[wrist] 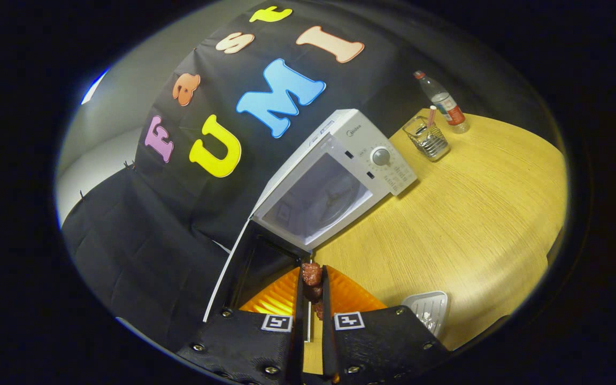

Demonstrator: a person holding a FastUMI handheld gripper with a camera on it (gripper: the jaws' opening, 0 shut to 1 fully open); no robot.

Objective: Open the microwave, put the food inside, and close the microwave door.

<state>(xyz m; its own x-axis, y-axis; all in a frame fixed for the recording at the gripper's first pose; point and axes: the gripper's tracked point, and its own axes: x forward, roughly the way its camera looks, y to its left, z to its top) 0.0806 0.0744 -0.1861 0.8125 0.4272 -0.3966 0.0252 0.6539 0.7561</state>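
White box-shaped microwave oven (340, 171) with a round dial knob stands on the yellow wooden table, door (244, 272) swung fully open, pale cavity exposed, glass turntable visible inside. Reddish-brown lumpy piece of food (312, 274), meat-like, is pinched between both fingers of the gripper (312, 289), just ahead of the open cavity's front edge, beside the door.

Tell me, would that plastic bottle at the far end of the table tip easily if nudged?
Probably. The plastic bottle stands tall and narrow, so a nudge near its cap could topple it. It looks mostly empty, so likely light. Once down, its round body would probably roll. The claw is far away, shut on food.
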